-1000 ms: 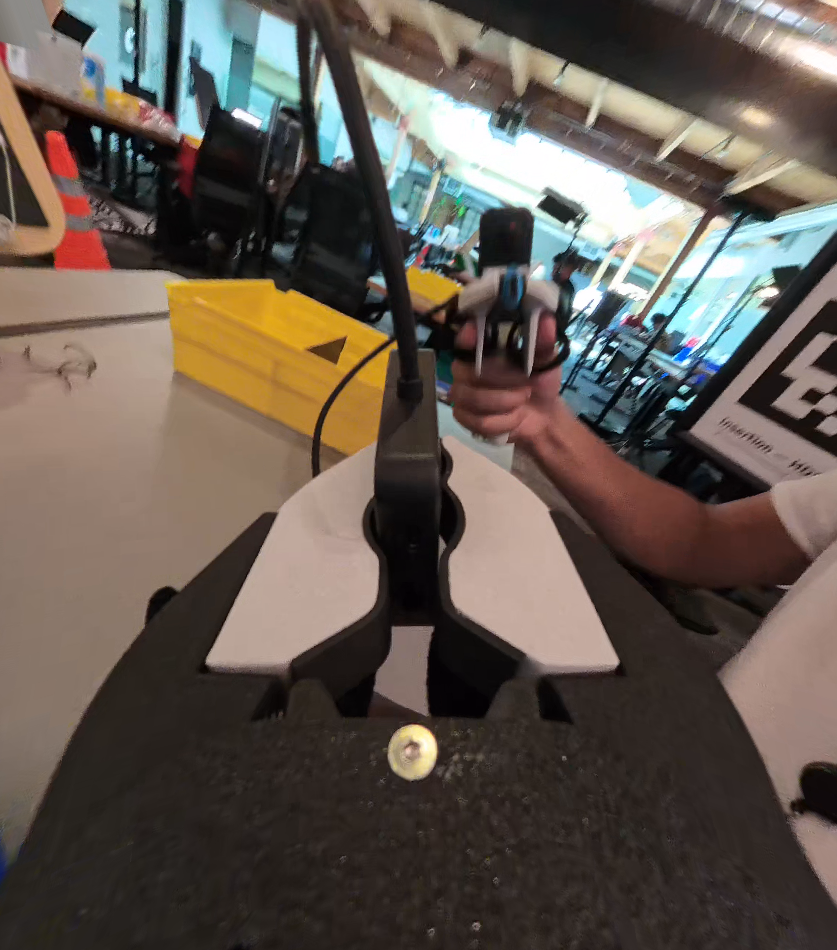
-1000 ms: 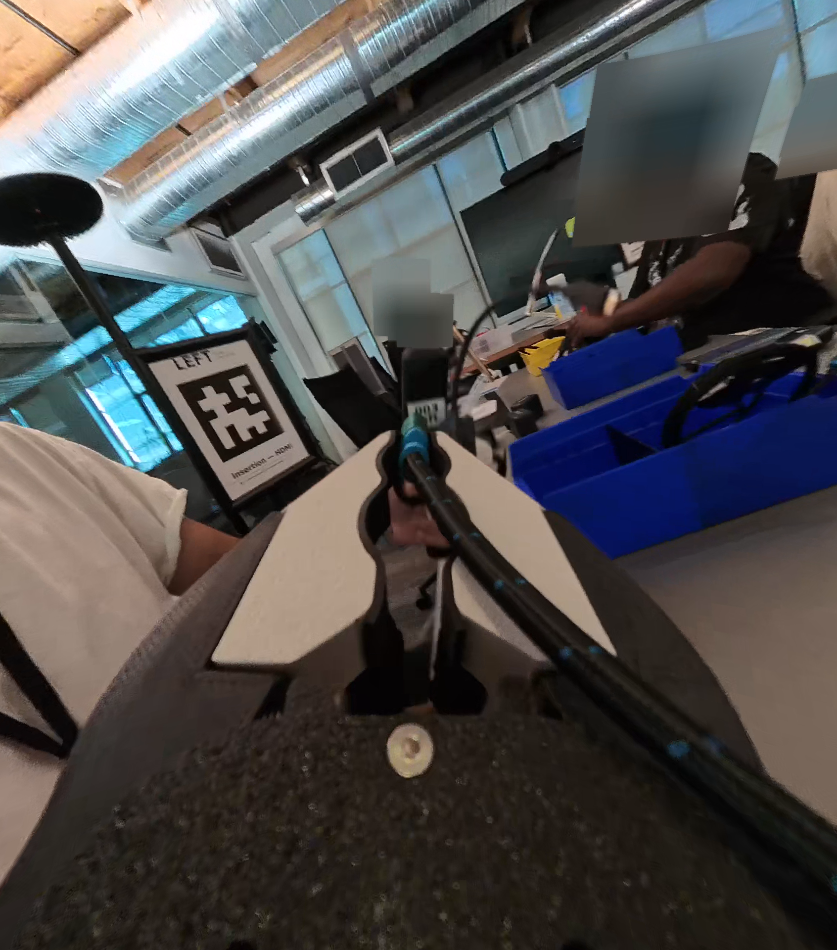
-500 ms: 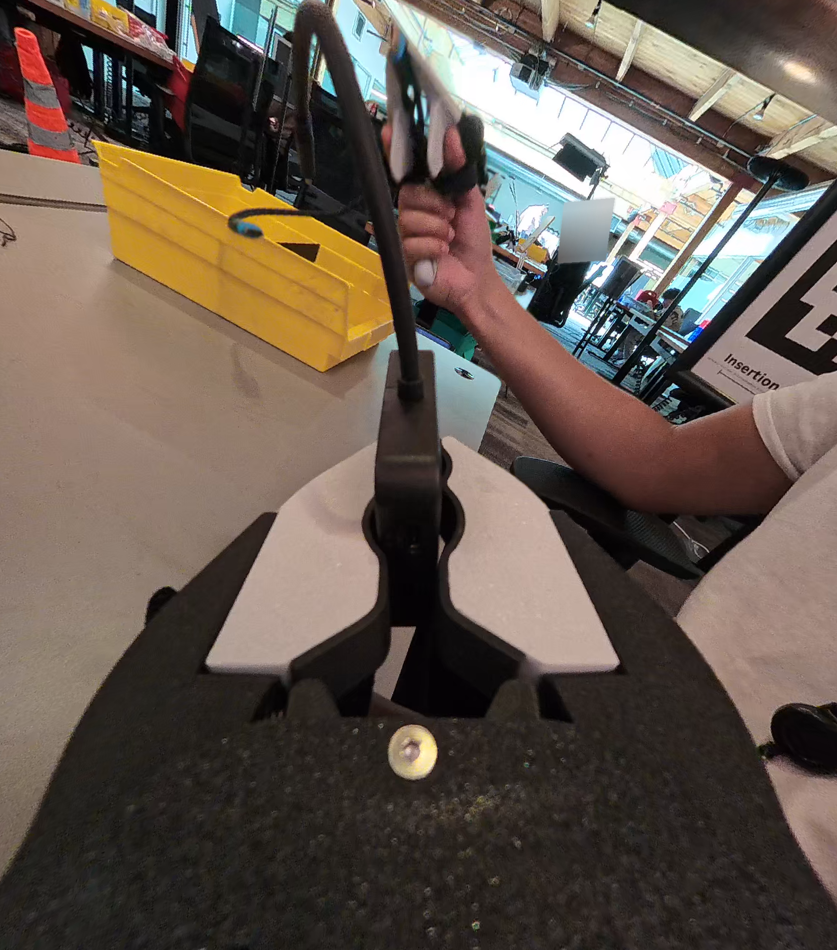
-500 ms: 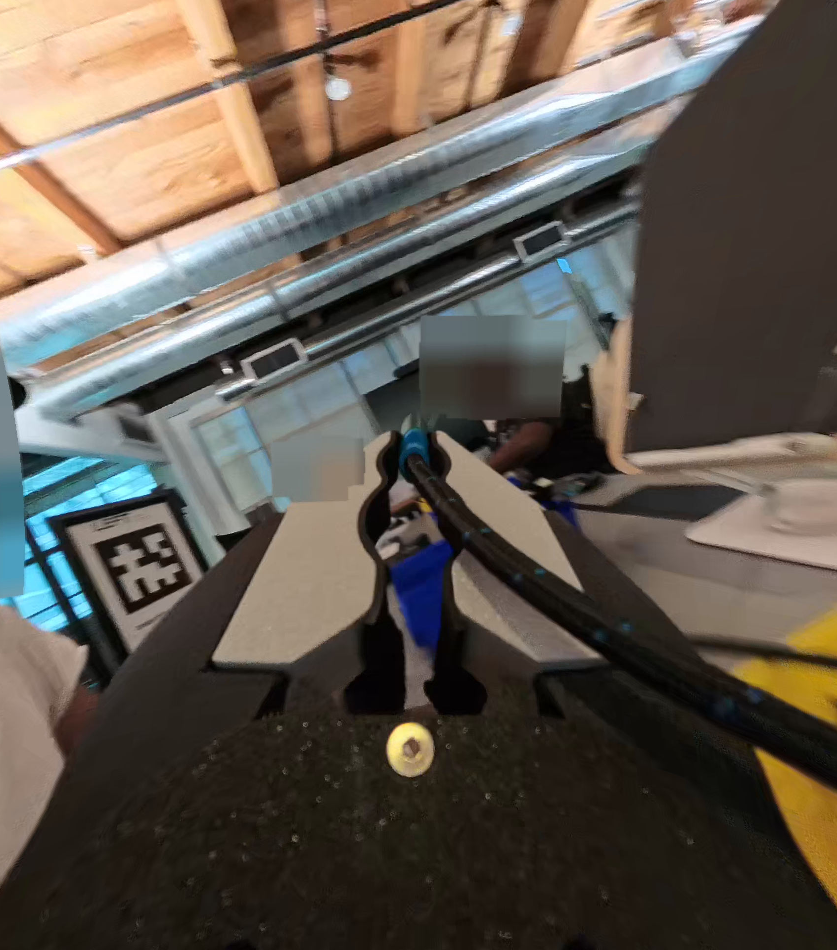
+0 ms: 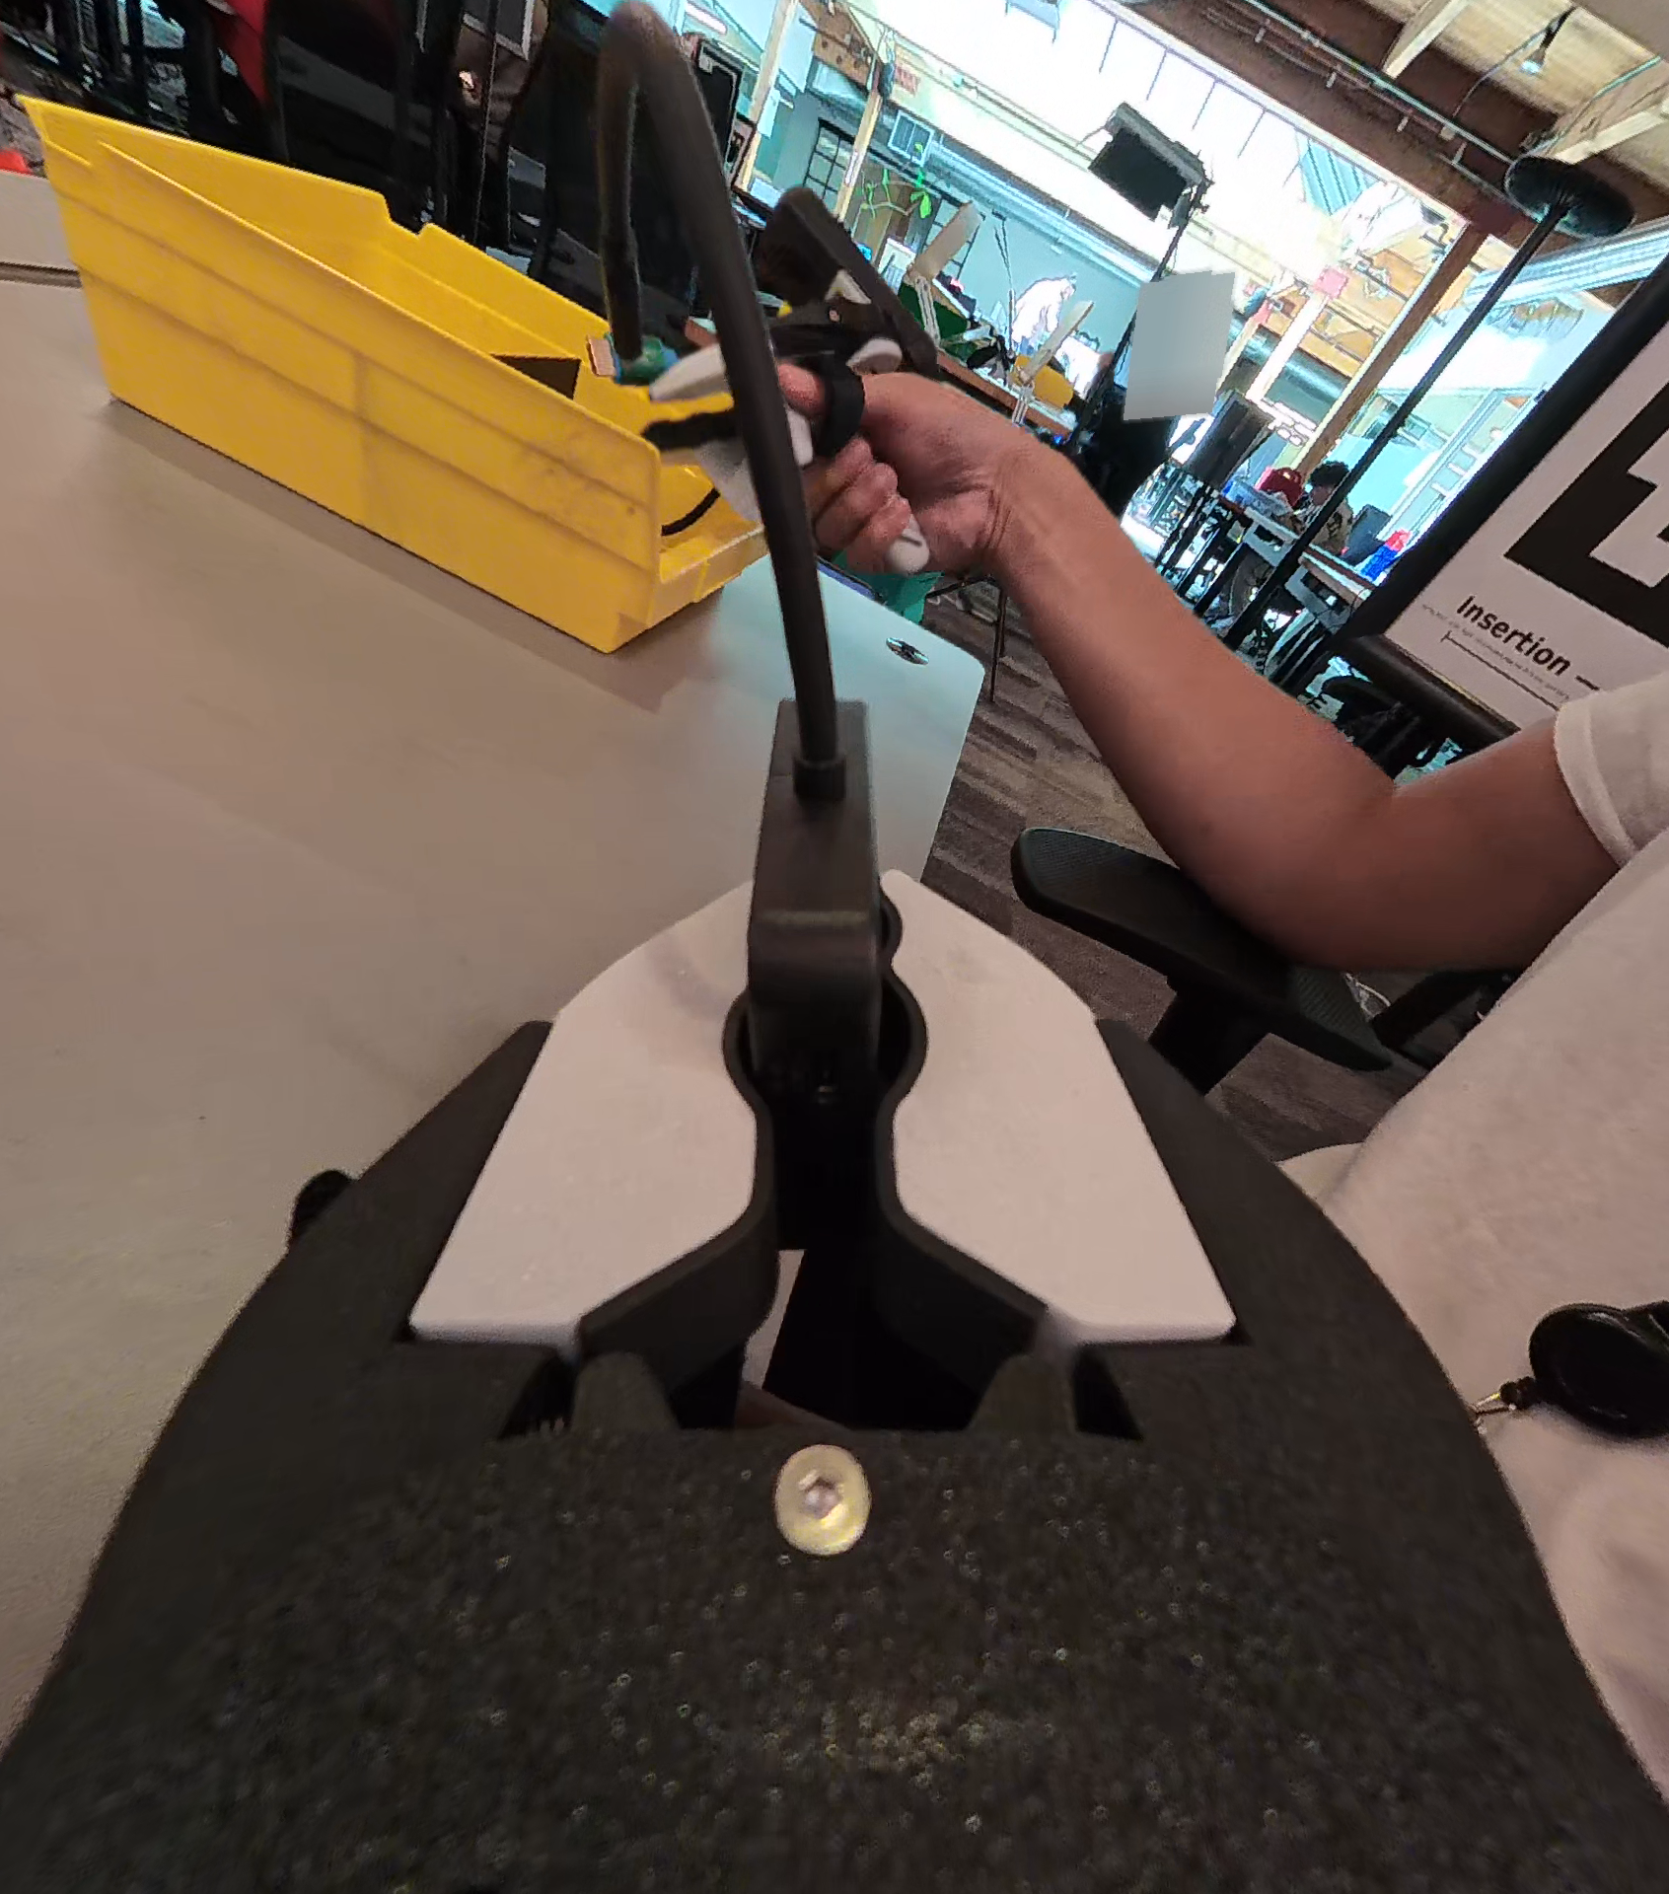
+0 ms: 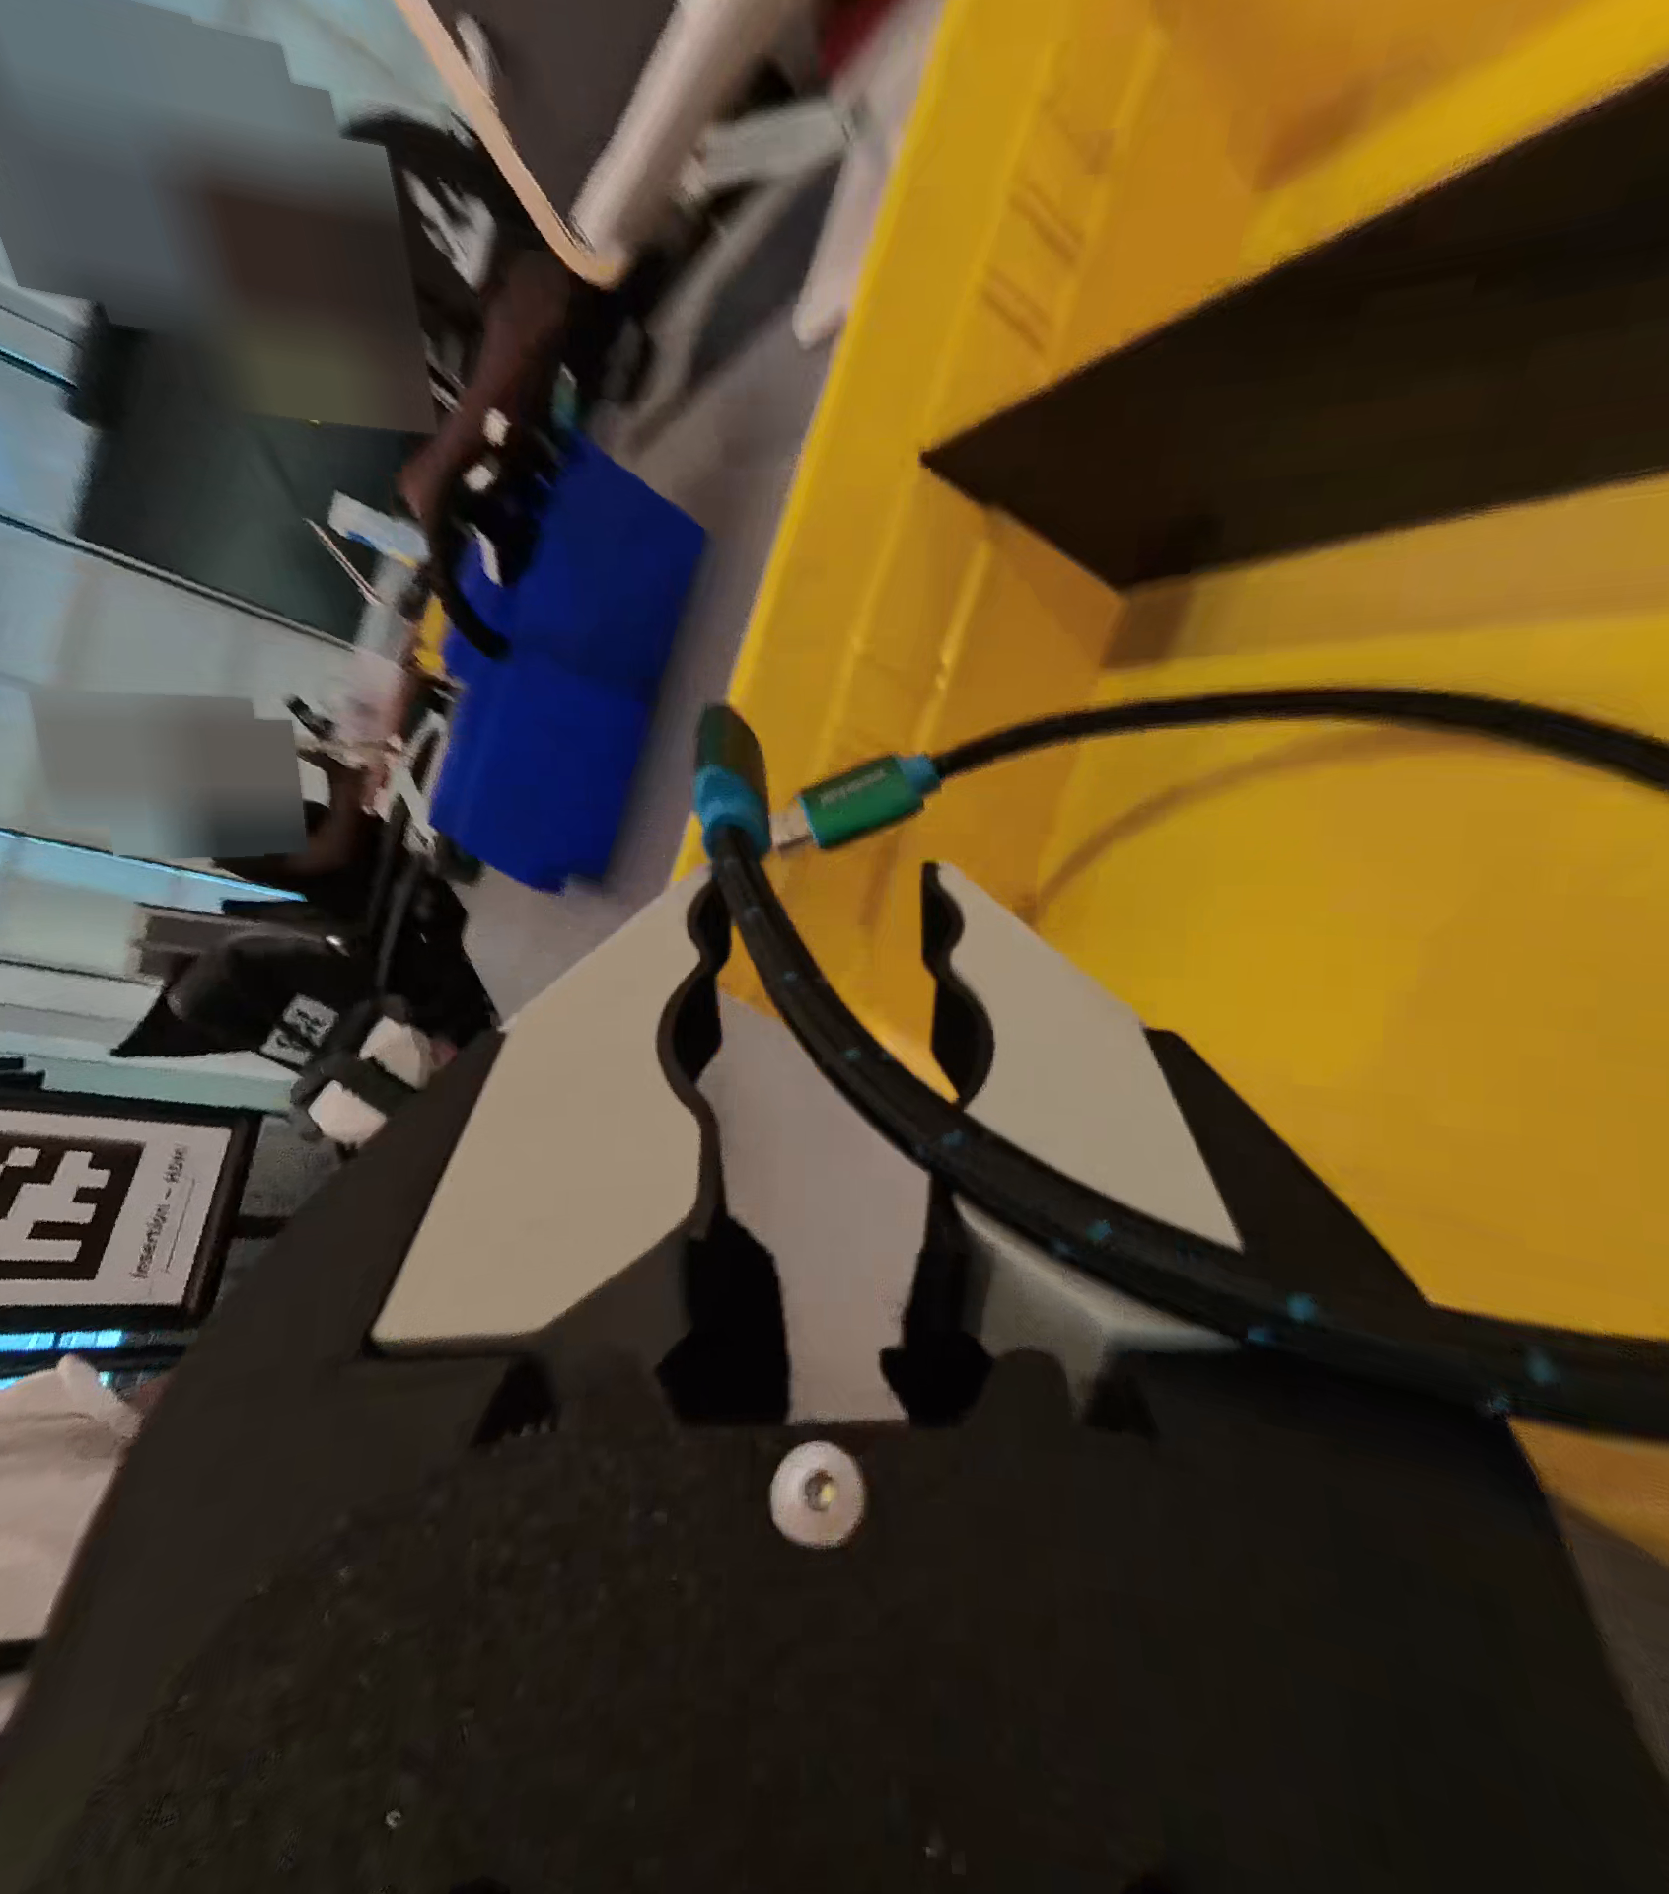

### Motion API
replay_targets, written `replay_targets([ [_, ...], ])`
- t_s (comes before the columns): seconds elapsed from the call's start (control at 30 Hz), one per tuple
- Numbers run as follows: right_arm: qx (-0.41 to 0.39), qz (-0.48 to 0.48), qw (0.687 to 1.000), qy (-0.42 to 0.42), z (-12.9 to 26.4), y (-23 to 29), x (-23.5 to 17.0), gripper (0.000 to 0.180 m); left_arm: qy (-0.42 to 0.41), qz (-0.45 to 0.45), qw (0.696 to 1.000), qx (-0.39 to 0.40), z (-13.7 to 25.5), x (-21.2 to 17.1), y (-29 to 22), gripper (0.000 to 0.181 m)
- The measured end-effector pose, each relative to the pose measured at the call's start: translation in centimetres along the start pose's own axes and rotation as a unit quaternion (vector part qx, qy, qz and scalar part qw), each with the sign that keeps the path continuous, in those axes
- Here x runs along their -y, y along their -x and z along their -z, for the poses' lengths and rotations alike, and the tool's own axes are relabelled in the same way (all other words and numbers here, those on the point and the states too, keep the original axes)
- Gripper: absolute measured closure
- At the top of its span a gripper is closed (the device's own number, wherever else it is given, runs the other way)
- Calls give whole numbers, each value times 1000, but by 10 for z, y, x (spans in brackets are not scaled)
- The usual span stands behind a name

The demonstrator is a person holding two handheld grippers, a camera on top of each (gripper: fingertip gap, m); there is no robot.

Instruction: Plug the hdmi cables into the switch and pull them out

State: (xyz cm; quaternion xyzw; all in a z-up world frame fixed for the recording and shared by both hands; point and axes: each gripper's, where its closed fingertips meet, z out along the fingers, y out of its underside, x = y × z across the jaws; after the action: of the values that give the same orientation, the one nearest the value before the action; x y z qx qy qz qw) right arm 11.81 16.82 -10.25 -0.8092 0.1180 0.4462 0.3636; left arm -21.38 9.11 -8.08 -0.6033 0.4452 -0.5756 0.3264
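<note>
We see the left gripper (image 5: 815, 984) with its fingers (image 5: 625, 1107) clenched on a black switch (image 5: 810, 881), which stands upright between them above the grey counter (image 5: 195, 871). A thick black cable (image 5: 759, 410) leaves the top of the switch, arches up and bends back down toward the yellow bin (image 5: 349, 389) at the far side of the counter. Beside that bin, a hand (image 5: 912, 482) holds the right gripper (image 5: 707, 400) at the bin's rim.

From the right wrist view, the right gripper (image 6: 820, 902) has its fingers (image 6: 564, 1127) spread apart, grasping nothing. A black braided HDMI cable with blue flecks (image 6: 912, 1117) runs loosely through the gap, and its teal-collared plug (image 6: 733, 769) sits just past the fingertips, over the yellow bin (image 6: 1374, 974). Another cable's green plug (image 6: 861, 799) lies just beside it inside the bin, its thin black lead (image 6: 1322, 717) curving off to the right. A blue bin (image 6: 564, 676) shows farther off; this view is blurred
</note>
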Motion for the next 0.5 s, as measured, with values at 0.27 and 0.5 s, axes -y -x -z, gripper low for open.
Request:
replay_targets([
  [0.27,-127,61,982,124,42,0,-35,135,-4,9,1000,-4,1,1,0,167],
  [0.5,-164,64,968,178,57,-17,-59,135,8,9,1000,-14,-4,-3,-4,167],
])
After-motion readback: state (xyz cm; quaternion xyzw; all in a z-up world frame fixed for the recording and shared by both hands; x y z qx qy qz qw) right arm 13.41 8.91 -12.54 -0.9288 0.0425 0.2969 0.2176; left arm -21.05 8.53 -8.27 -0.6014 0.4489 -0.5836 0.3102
